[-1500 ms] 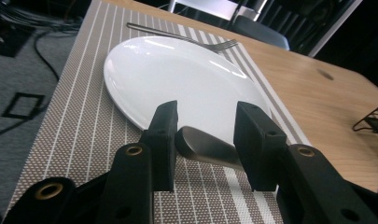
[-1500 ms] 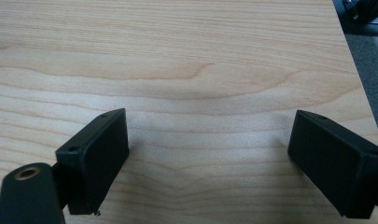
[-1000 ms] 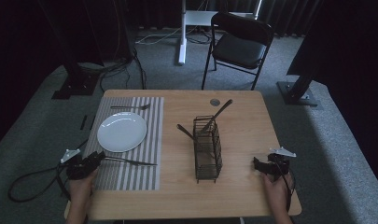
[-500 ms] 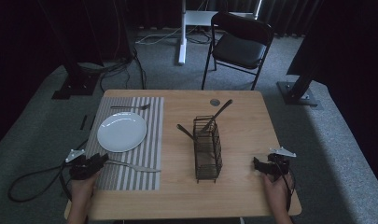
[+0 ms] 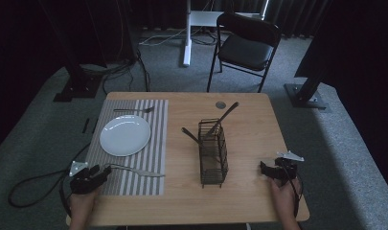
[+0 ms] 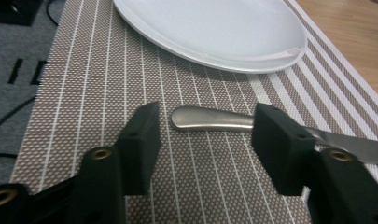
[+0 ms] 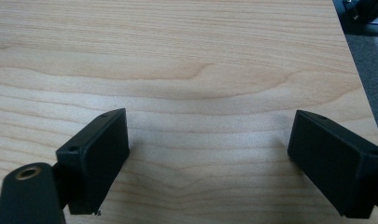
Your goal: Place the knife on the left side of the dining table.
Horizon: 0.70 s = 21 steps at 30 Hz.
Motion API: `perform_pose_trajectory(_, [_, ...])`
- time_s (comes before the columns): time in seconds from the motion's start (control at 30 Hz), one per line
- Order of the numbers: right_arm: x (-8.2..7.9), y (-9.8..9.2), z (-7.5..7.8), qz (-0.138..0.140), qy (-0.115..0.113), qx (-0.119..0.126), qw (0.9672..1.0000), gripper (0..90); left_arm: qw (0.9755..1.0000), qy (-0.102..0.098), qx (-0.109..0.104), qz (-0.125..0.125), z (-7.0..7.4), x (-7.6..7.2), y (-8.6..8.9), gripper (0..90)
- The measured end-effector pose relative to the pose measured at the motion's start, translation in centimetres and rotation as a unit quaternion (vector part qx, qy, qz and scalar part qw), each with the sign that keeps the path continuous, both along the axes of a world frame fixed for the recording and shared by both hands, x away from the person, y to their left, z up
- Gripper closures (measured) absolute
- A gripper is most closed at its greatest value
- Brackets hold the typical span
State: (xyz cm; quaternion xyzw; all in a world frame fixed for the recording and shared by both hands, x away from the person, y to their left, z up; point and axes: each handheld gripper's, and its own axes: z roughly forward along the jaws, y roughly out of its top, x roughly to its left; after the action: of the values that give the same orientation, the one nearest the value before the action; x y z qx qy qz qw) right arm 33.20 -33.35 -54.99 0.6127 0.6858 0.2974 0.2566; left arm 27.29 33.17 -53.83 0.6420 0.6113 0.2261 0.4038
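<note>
— Since a second ago the knife [image 5: 136, 170] has dropped slightly lower on the striped placemat [image 5: 155, 143], and the left hand-held gripper [image 5: 101, 173] has just been opening its jaws; where does that leave things?

— Placing looks finished. In the left gripper view the knife handle [image 6: 210, 120] lies flat on the mat between the two black pads, with a gap on each side, so nothing is pinched. The jaws stand at a middling width. The knife sits in the lower left of the high view, just below the white plate [image 5: 125, 135], while a fork [image 5: 133, 110] lies above the plate.

— And the other side?

— The right hand-held gripper [image 5: 264, 169] rests at the lower right, jaws wide over bare bench [image 7: 186, 56], holding nothing.

— Next move?

— I'd judge a straight retreat off the handle without nudging it, then a reach toward the wire cutlery caddy [image 5: 213, 152] at centre, where two utensils stick out.
</note>
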Motion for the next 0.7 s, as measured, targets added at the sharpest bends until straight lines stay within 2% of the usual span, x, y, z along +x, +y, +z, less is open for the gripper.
perform_pose_trajectory(0.1, [0.0,0.0,0.0,0.000,0.000,0.000,1.0000,11.9,0.9999,-0.006,0.013,0.003,0.1,-0.6,-0.2,39.9])
perform_pose_trajectory(0.17, [0.0,0.0,0.0,0.000,0.000,0.000,1.0000,11.9,0.9998,-0.006,0.018,0.001,0.2,-1.0,-0.3,34.8])
perform_pose_trajectory(0.37, [0.0,0.0,0.0,0.000,0.000,0.000,1.0000,12.0,0.9997,-0.022,-0.004,-0.004,0.4,-2.1,-0.3,24.5])
perform_pose_trajectory(0.43, [0.0,0.0,0.0,0.000,0.000,0.000,1.0000,11.9,0.9998,-0.021,0.002,-0.004,0.4,-2.4,-0.5,18.9])
perform_pose_trajectory(0.7, [0.0,0.0,0.0,0.000,0.000,0.000,1.0000,11.9,0.9995,-0.015,0.024,-0.011,0.3,-2.9,-1.2,16.0])
